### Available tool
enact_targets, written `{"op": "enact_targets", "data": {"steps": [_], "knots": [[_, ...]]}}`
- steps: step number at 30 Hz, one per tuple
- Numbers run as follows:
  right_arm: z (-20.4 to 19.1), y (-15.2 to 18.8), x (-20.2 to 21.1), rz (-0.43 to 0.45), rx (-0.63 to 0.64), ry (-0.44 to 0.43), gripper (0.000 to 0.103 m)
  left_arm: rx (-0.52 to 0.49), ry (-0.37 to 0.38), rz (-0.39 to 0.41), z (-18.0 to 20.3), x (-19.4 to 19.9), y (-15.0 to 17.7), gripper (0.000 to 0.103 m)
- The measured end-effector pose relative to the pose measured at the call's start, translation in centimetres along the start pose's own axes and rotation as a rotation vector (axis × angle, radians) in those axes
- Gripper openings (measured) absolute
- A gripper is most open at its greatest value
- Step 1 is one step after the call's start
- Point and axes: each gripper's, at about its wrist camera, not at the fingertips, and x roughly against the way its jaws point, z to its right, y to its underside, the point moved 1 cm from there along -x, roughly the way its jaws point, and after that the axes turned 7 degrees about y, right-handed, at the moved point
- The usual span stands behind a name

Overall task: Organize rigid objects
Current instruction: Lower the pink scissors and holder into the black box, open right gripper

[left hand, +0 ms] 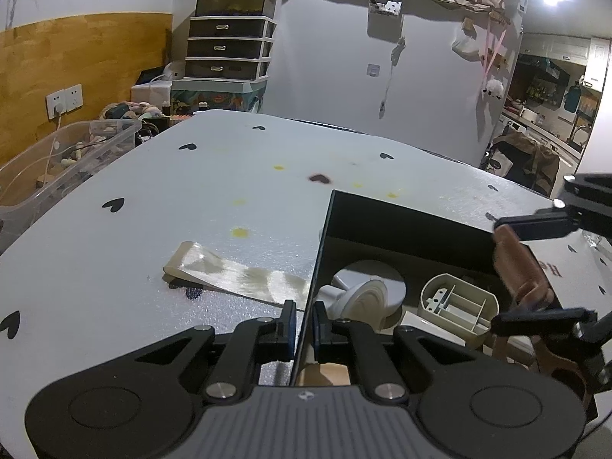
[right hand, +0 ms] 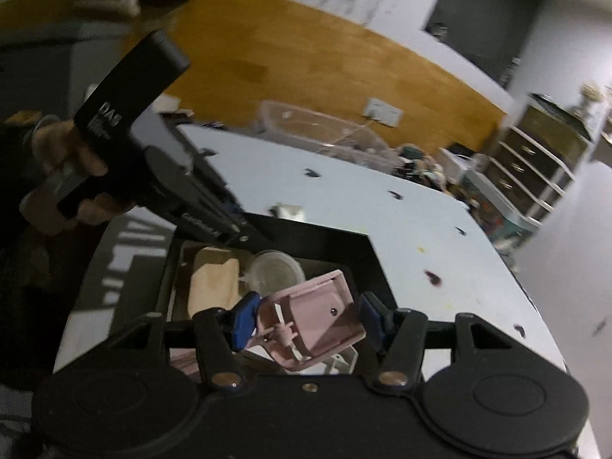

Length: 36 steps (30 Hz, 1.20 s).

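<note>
Nearest the left wrist camera, the left gripper (left hand: 304, 325) has its jaws pinched onto the thin near-left wall of a black box (left hand: 401, 225), one blue-padded finger outside it and one inside. Within the box lie a white round part (left hand: 359, 294) and a beige ribbed housing (left hand: 457, 306), side by side. Just left of the box, a shiny cream strip (left hand: 237, 273) rests flat on the white table (left hand: 191, 191), which is dotted with black hearts. Over the box's right side, the right gripper (right hand: 306, 321) hangs with its jaws spread wide around a pink plastic frame (right hand: 325, 325); whether the pads actually press it cannot be told. Farther off, a clear plastic bin (left hand: 69, 153) sits at the table's left edge, and a dark drawer unit (left hand: 229, 46) stands against the far wall.
</note>
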Motion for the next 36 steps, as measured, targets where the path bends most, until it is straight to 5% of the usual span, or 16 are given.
{"op": "enact_targets", "data": {"steps": [3, 6, 26, 36], "knots": [[-0.4, -0.4, -1.0, -0.011, 0.042, -0.012, 0.06, 0.001, 0.001, 0.0, 0.0, 0.0, 0.0, 0.008], [-0.7, -0.3, -1.2, -0.013, 0.036, 0.017, 0.089, 0.0, 0.001, -0.001, 0.0, 0.0, 0.0, 0.008], [2.7, 1.3, 1.7, -0.03, -0.372, 0.036, 0.094, 0.001, 0.001, -0.006, 0.0, -0.1, 0.1, 0.008], [2.1, 2.3, 4.5, 0.033, -0.539, 0.135, 0.102, -0.001, -0.001, -0.007, 0.1, -0.2, 0.0, 0.008]]}}
